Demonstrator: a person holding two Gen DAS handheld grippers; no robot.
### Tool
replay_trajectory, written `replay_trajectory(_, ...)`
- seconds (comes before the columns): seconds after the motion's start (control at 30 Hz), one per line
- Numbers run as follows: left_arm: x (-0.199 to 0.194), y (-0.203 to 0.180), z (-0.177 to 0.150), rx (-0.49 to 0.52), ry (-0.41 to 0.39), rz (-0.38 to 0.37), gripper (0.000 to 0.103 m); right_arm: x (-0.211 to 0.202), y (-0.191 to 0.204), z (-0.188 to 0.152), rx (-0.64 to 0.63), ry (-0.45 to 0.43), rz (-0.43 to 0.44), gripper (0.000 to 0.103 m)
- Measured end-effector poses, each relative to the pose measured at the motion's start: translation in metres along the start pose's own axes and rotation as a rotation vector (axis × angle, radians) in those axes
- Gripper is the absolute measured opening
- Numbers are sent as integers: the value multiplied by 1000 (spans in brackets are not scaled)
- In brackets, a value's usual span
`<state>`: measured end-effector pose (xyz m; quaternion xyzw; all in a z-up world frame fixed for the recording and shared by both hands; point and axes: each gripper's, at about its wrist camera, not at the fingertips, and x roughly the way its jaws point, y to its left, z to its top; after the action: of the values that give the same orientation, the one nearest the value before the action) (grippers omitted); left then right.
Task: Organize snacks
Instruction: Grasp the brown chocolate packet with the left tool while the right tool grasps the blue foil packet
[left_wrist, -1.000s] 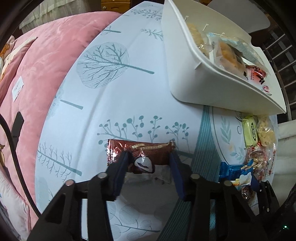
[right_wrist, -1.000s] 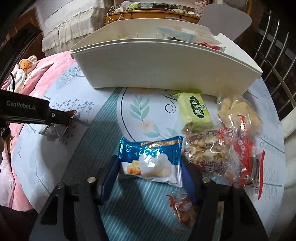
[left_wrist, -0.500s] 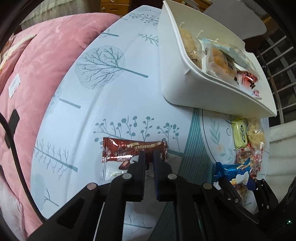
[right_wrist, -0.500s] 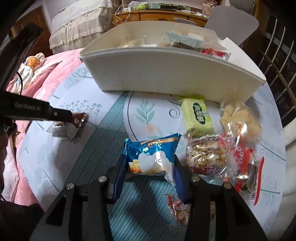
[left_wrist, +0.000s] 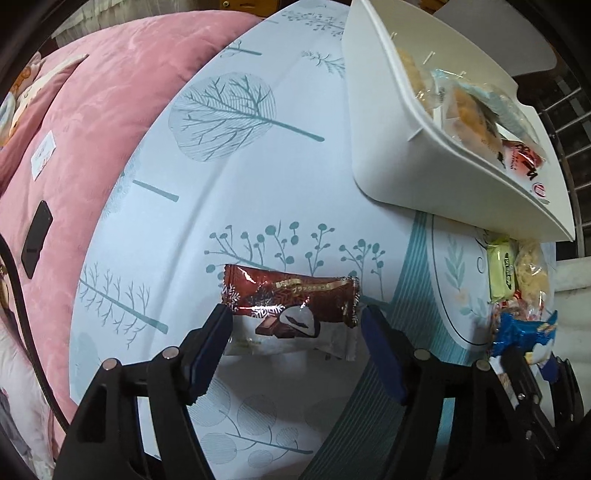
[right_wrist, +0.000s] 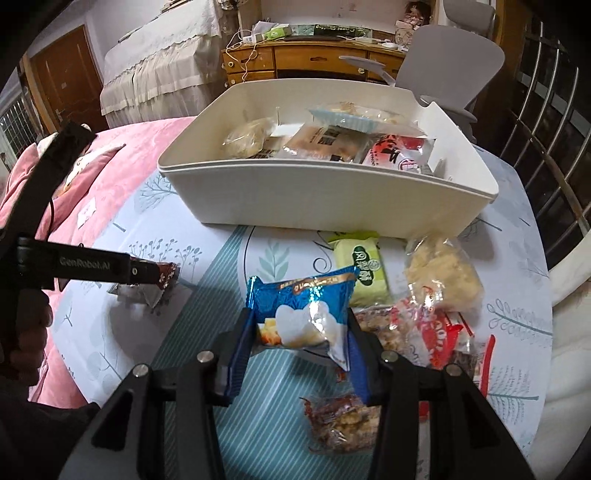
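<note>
A brown chocolate snack packet (left_wrist: 291, 299) lies flat on the tree-print tablecloth (left_wrist: 236, 192). My left gripper (left_wrist: 295, 315) points down over it, jaws opening, one finger on each side of the packet, no pad pressing on it. My right gripper (right_wrist: 299, 321) is shut on a blue snack packet (right_wrist: 303, 295) and holds it a little above the cloth, with its shadow underneath. Beyond stands the white bin (right_wrist: 325, 199), which holds several wrapped snacks. The left gripper's finger (right_wrist: 144, 273) shows at the left of the right wrist view.
Loose snacks lie right of the blue packet: a green packet (right_wrist: 362, 266), a clear bag of yellow crisps (right_wrist: 439, 273), red-and-white packets (right_wrist: 439, 332), a nut bar (right_wrist: 340, 417). A pink quilt (left_wrist: 92, 129) borders the table's left. A grey chair (right_wrist: 450, 70) stands behind the bin.
The left jaws closed fully at the brown packet's near edge, then spread wide around it. The right jaws closed on the blue packet and lifted it off the cloth.
</note>
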<state>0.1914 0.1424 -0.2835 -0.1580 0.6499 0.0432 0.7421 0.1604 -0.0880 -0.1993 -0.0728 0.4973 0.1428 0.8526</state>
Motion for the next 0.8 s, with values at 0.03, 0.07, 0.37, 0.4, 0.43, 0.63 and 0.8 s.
replay_trajectory(0.03, 2, 1, 2, -3, 5, -1, 71, -1, -1, 0, 2, 0, 0, 46)
replay_trajectory(0.07, 4, 1, 3, -7, 10, 0, 71, -1, -2, 0, 6, 1, 0, 46)
replay_trajectory(0.37, 11, -1, 6, -26, -7, 19, 64, -3, -7, -1, 13, 3, 16, 46)
replay_trajectory(0.4, 11, 0, 6, -27, -12, 15, 63, -3, -8, -1, 16, 2, 18, 46)
replay_trajectory(0.43, 11, 0, 6, -28, -19, 12, 59, -3, -9, -1, 21, 2, 20, 46)
replay_trajectory(0.63, 10, -4, 4, 15, -60, 17, 44, -1, -10, 0, 36, 6, 41, 46)
replay_trajectory(0.8, 11, -8, 9, 17, -24, 11, 37, -6, -9, 8, 30, -18, 50, 46)
